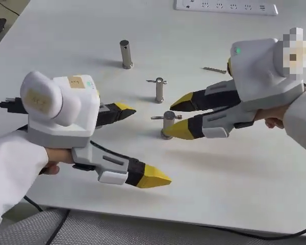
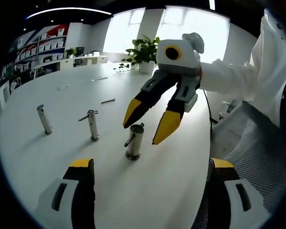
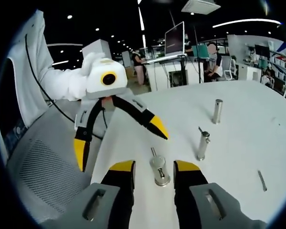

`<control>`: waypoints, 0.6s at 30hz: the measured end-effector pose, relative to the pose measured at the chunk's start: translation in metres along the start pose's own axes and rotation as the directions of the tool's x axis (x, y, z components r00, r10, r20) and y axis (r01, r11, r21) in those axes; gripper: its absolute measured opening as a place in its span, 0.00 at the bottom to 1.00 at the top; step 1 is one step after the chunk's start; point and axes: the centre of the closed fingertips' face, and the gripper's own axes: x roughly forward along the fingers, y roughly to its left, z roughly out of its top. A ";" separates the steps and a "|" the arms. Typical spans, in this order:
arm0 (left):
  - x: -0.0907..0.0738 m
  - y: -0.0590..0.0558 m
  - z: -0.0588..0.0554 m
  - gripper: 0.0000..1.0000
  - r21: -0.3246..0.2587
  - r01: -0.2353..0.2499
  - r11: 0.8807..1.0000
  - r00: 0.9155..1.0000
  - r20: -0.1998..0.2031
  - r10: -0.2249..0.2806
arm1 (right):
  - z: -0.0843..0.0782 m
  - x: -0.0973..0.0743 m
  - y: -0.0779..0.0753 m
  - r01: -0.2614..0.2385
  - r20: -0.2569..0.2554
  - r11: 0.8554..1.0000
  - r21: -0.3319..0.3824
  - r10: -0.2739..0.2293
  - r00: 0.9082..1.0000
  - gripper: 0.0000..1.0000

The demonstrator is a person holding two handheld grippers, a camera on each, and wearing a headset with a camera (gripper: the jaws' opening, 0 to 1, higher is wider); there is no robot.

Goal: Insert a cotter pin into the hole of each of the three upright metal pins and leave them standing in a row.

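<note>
R tool (image 1: 169,120) released, jaws straddling near pin (image 1: 168,127), cotter (image 1: 158,118) already thru. Back straight off, no nudging. L tool (image 1: 152,144) released, empty. On tabletop (image 1: 219,178): spare cotter (image 1: 214,70); far pin (image 1: 125,53) bare.

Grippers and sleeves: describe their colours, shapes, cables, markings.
The left gripper and right gripper have white-grey bodies, pointed black jaws, yellow tips. The left has a tan label and black cable; the right, a green light. The sleeves are white.
</note>
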 end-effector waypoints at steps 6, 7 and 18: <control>-0.004 -0.001 -0.004 0.99 0.007 -0.023 1.000 1.000 -0.016 0.023 | -0.002 0.004 -0.003 0.009 -0.008 1.000 -0.004 -0.009 1.000 0.22; -0.004 -0.002 -0.004 0.99 0.006 -0.022 1.000 1.000 -0.016 0.022 | -0.002 0.005 -0.003 0.010 -0.006 1.000 0.005 -0.010 1.000 0.22; -0.007 -0.010 -0.010 0.99 0.000 -0.008 1.000 0.999 -0.035 0.008 | -0.008 0.010 -0.003 0.002 -0.013 1.000 0.009 -0.002 1.000 0.13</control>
